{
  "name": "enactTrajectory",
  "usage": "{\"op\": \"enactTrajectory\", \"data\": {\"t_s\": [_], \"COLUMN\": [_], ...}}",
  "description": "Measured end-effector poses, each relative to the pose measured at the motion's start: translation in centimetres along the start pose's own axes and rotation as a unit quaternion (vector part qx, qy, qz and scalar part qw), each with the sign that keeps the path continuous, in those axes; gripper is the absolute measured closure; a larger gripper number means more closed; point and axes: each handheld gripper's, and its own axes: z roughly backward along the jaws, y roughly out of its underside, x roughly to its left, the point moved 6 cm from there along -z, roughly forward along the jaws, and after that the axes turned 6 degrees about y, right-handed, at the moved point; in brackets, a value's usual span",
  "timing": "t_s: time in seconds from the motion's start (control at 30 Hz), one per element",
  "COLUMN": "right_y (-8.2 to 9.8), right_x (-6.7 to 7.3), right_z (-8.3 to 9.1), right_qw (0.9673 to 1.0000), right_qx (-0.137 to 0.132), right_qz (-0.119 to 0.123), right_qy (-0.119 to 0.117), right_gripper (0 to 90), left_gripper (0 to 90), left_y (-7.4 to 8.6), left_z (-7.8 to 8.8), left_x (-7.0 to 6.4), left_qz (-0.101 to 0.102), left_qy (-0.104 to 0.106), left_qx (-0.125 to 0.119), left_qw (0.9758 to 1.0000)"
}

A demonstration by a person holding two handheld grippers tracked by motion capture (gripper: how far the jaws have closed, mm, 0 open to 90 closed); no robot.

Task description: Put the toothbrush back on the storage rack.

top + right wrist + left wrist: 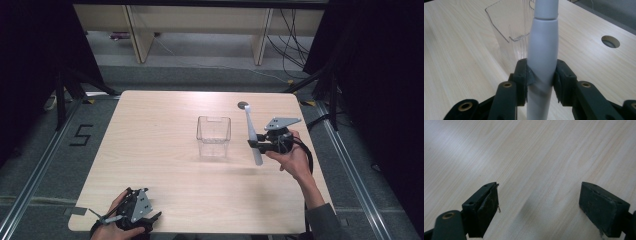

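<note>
So I've got the long pale grey plastic utensil handle [541, 62] clamped tight in my right claw [258, 145], held above the light wooden bench [160, 165] just right of the clear square plastic container [213, 136]. My left claw [539, 207] sits wide open with nothing in it, at the near left corner.

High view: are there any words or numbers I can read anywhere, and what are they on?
"5": a big black number on the grey floor, left of the wooden table.
There is nothing to read on the clear plastic container, on the white toothbrush-like tool in the right tongs, or on the left tongs.
</note>
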Motion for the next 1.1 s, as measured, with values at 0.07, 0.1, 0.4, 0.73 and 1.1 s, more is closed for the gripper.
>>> {"op": "enactTrajectory", "data": {"t_s": [0.07, 0.1, 0.4, 0.73, 1.1], "right_y": [-0.6, -0.6, -2.3, -4.2, -6.6], "right_x": [0.2, 0.2, 0.3, 0.3, 0.8], "right_z": [0.0, 0.0, -0.1, -0.4, 0.0], "right_qw": [0.9999, 0.9999, 0.9997, 0.9993, 0.9991], "right_qx": [-0.008, -0.008, -0.017, -0.032, -0.032], "right_qz": [-0.005, -0.005, -0.006, 0.003, -0.002], "right_qy": [-0.005, -0.005, -0.014, -0.02, -0.027], "right_gripper": [67.0, 67.0, 67.0, 67.0, 67.0], "left_gripper": [15.5, 15.5, 15.5, 15.5, 15.5], "left_y": [0.0, 0.0, 0.0, 0.0, 0.0], "left_z": [0.0, 0.0, 0.0, 0.0, 0.0], "left_x": [0.0, 0.0, 0.0, 0.0, 0.0], "left_qz": [0.0, 0.0, 0.0, 0.0, 0.0], "left_qy": [0.0, 0.0, 0.001, 0.0, 0.001], "left_qx": [0.0, 0.0, 0.001, 0.0, 0.0], "left_qw": [1.0, 1.0, 1.0, 1.0, 1.0]}}
